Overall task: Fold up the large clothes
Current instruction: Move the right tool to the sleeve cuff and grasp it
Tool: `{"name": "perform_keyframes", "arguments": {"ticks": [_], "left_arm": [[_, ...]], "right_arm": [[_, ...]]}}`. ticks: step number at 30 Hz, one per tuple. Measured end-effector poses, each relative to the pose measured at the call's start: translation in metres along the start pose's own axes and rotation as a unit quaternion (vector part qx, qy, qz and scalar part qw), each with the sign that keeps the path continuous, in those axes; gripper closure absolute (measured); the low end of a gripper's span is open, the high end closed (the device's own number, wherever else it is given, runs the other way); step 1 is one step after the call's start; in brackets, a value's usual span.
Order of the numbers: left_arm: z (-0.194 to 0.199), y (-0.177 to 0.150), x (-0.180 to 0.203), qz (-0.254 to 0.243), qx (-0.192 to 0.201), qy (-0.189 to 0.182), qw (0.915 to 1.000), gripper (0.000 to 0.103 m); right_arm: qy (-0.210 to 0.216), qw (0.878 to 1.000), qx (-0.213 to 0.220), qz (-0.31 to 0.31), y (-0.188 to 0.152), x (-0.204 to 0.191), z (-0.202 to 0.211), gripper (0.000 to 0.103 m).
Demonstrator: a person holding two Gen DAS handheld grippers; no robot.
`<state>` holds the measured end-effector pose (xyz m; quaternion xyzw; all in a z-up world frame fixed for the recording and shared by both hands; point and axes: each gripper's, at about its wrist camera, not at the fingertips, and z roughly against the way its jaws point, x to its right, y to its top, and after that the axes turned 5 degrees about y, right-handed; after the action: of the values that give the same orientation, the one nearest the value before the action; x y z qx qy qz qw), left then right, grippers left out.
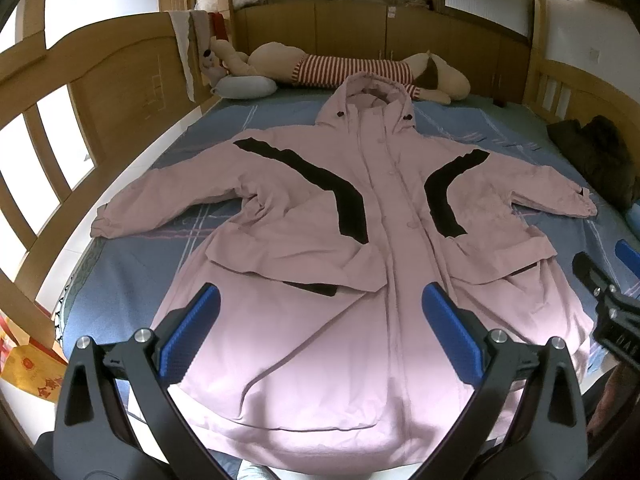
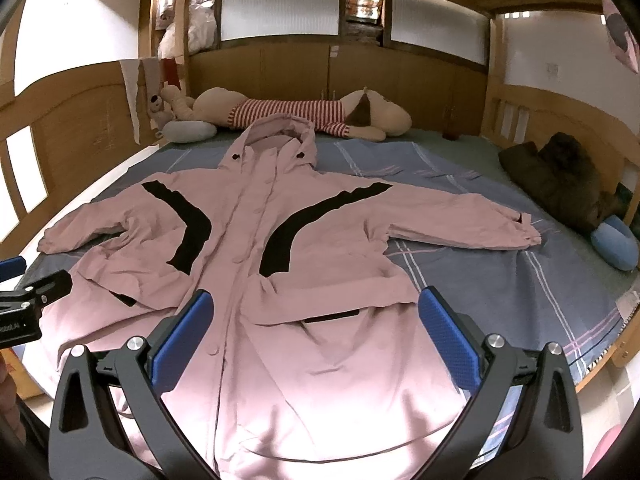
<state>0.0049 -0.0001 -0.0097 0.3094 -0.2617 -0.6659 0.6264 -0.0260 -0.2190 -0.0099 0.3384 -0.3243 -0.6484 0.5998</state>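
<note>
While both tools hang above the near hem, a pink coat (image 1: 376, 216) lies spread flat and face up on the bed (image 1: 132, 280), hood toward the far wall, both sleeves stretched out to the sides. Black curved stripes run down each side of its chest, and its front is closed. The left tool (image 1: 320, 300) is spread wide, its blue pads apart over the lower part of the coat, gripping nothing. The right tool (image 2: 316, 306) is likewise wide apart and holds nothing, with its pads over the coat's lower right half. Each tool shows at the edge of the other's view. The bed carries a blue checked sheet. At the far end, beyond the hood, a big stuffed dog (image 2: 304, 114) in a red-striped shirt lies on its side, with a grey pillow (image 2: 188, 131) near its feet. A dark garment (image 2: 560, 176) sits bunched at the bed's right edge, a blue cushion (image 2: 618, 246) just beside it.
</note>
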Motion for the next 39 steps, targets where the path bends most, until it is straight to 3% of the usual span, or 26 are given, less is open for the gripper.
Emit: {"name": "perform_keyframes", "arguments": {"ticks": [5, 8, 13, 16, 18, 20, 22, 25, 27, 30, 33, 36, 39], "left_arm": [[-0.002, 0.003, -0.002, -0.009, -0.001, 0.008, 0.9999, 0.002], [-0.001, 0.01, -0.002, -0.012, -0.011, -0.009, 0.9998, 0.002], [0.013, 0.029, 0.008, -0.033, -0.023, -0.036, 0.9986, 0.002], [0.016, 0.045, 0.02, -0.047, -0.04, -0.063, 0.9961, 0.002], [0.017, 0.054, 0.028, -0.06, -0.04, -0.07, 0.995, 0.002], [0.019, 0.057, 0.033, -0.07, -0.026, -0.057, 0.9956, 0.002], [0.02, 0.054, 0.03, -0.062, -0.013, -0.053, 0.9966, 0.002], [0.017, 0.048, 0.026, -0.052, -0.002, -0.058, 0.9969, 0.002], [0.013, 0.041, 0.024, -0.057, 0.008, -0.036, 0.9977, 0.002], [0.003, 0.038, 0.022, -0.06, -0.01, -0.045, 0.9971, 0.002], [-0.005, 0.037, 0.019, -0.059, -0.027, -0.056, 0.9963, 0.002], [-0.009, 0.037, 0.017, -0.062, -0.029, -0.06, 0.9958, 0.002], [-0.009, 0.039, 0.014, -0.062, -0.029, -0.072, 0.9951, 0.002]], "right_arm": [[0.017, 1.0, -0.022, -0.01, 0.009, 0.027, -0.012, 0.001], [-0.006, 0.999, -0.023, -0.049, 0.017, 0.058, -0.017, 0.001], [-0.035, 0.984, -0.005, -0.176, 0.031, 0.133, -0.015, 0.001], [-0.015, 0.971, 0.006, -0.239, 0.036, 0.171, -0.017, 0.001], [-0.008, 0.954, 0.009, -0.298, 0.038, 0.207, -0.023, 0.001], [0.011, 0.926, 0.019, -0.377, 0.032, 0.246, -0.03, 0.001], [0.048, 0.883, 0.04, -0.465, 0.019, 0.283, -0.036, 0.001], [0.094, 0.839, 0.054, -0.534, 0.006, 0.317, -0.051, 0.001], [0.117, 0.815, 0.063, -0.563, -0.001, 0.339, -0.065, 0.001], [0.129, 0.799, 0.061, -0.585, -0.009, 0.361, -0.085, 0.001], [0.154, 0.763, 0.069, -0.624, -0.025, 0.383, -0.105, 0.001], [0.155, 0.756, 0.088, -0.63, -0.029, 0.396, -0.112, 0.001], [0.145, 0.769, 0.092, -0.616, -0.024, 0.404, -0.118, 0.001]]}}
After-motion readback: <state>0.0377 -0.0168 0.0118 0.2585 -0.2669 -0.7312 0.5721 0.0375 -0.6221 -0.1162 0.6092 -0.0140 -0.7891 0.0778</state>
